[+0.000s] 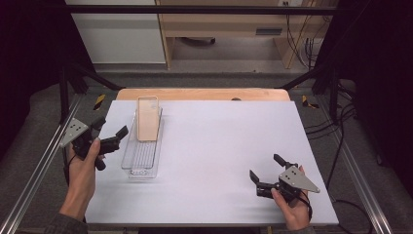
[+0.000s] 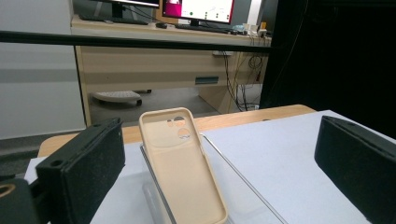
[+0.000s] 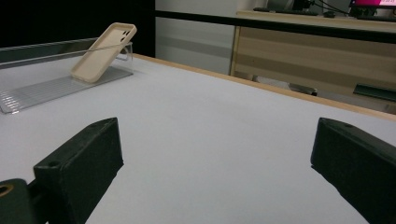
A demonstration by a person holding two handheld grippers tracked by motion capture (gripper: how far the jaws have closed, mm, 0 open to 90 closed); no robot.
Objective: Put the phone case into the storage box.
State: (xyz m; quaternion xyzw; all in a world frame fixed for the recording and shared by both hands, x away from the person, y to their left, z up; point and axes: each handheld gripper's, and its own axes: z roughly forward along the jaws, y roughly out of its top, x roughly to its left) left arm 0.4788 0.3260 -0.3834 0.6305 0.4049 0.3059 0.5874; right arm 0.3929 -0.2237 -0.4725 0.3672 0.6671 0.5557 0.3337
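Left gripper (image 1: pixel 108 127) jaws apart, just beside tray (image 1: pixel 141 165), nearer. Case (image 1: pixel 147 118) leans in tray's far end, long axis running away from it. Right gripper (image 1: pixel 265 168) jaws apart, well apart from tray.

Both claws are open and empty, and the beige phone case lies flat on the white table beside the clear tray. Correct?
Not quite: the phone case stands tilted inside the clear tray, leaning on its far end, as the right gripper view shows. Both claws, left and right, are open and empty.
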